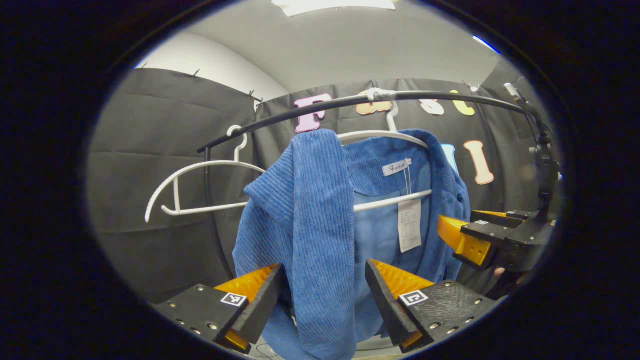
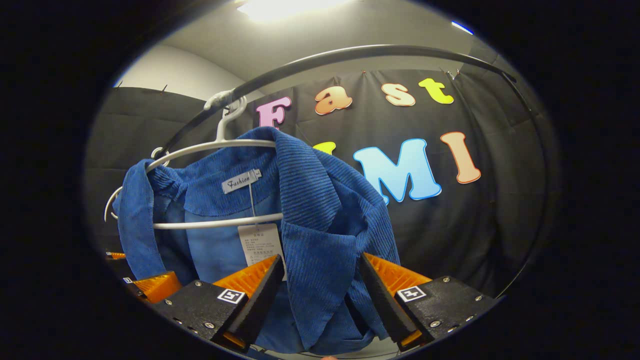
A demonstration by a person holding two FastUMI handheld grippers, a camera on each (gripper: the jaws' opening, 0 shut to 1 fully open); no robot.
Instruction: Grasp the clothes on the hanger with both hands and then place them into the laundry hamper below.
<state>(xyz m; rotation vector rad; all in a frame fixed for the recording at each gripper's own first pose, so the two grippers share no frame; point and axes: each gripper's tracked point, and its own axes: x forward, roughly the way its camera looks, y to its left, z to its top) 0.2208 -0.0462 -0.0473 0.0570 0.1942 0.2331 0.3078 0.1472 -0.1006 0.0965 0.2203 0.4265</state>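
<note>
A blue corduroy garment hangs on a white hanger from a black rail. In the left gripper view my left gripper is open, its fingers standing on either side of the garment's hanging left front panel. The right gripper shows farther off at the garment's right edge. In the right gripper view the same garment drapes over the hanger, with a paper tag at the collar. My right gripper is open around the right front panel. The left gripper peeks in at the lower left.
An empty white hanger hangs on the rail left of the garment. The rail's upright post runs down just behind the garment's left side. The black rail arcs overhead, and the booth's black cloth wall stands close behind.
</note>
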